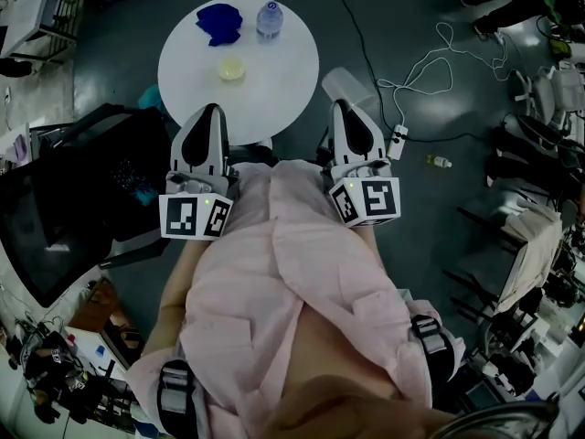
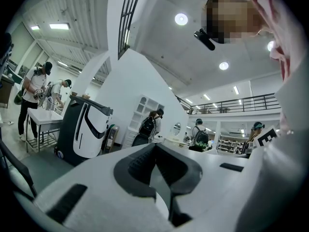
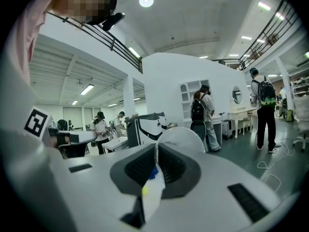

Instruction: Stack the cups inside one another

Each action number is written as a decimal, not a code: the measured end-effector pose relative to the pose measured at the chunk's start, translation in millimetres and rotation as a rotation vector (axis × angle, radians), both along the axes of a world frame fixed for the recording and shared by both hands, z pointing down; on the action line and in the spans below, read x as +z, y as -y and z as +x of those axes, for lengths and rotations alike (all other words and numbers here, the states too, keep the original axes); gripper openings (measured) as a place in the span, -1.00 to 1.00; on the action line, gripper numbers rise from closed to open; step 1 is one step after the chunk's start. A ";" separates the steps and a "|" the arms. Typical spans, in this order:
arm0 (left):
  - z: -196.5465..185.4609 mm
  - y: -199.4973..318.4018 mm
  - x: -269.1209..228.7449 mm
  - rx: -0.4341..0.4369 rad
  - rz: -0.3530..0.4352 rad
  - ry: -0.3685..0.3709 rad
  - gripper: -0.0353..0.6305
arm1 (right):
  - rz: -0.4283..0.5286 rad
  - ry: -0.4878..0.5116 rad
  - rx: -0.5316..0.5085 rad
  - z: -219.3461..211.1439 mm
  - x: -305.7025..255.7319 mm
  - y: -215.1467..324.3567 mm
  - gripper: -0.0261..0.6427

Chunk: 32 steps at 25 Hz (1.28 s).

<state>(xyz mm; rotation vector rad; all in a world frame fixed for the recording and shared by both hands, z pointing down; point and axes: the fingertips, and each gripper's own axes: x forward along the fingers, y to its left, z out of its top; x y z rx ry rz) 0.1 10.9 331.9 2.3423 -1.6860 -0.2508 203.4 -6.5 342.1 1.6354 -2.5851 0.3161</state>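
A round white table carries a small yellow cup, a dark blue crumpled-looking thing and a clear water bottle. My right gripper hovers off the table's right edge, shut on the wall of a translucent white cup. In the right gripper view that cup rises past the closed jaws of the right gripper. My left gripper is by the table's near-left edge; in the left gripper view the left gripper has its pads meeting with nothing between them.
A black cart stands left of me. Cables and a power strip lie on the grey floor to the right, with a small bottle nearby. Several people and a white robot shell stand further off.
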 end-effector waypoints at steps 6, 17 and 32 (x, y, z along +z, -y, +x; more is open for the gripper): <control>-5.5 -3.0 0.0 -0.010 0.001 -0.001 -0.84 | 0.005 -0.004 -0.011 -6.5 -1.4 -1.4 -0.82; -9.0 -3.0 -0.2 -0.014 0.000 -0.002 -0.84 | 0.016 -0.016 -0.027 -12.0 -3.5 -1.3 -0.82; -8.6 -6.9 1.3 -0.023 0.001 -0.008 -0.84 | 0.016 -0.012 -0.027 -10.2 -3.2 -3.6 -0.82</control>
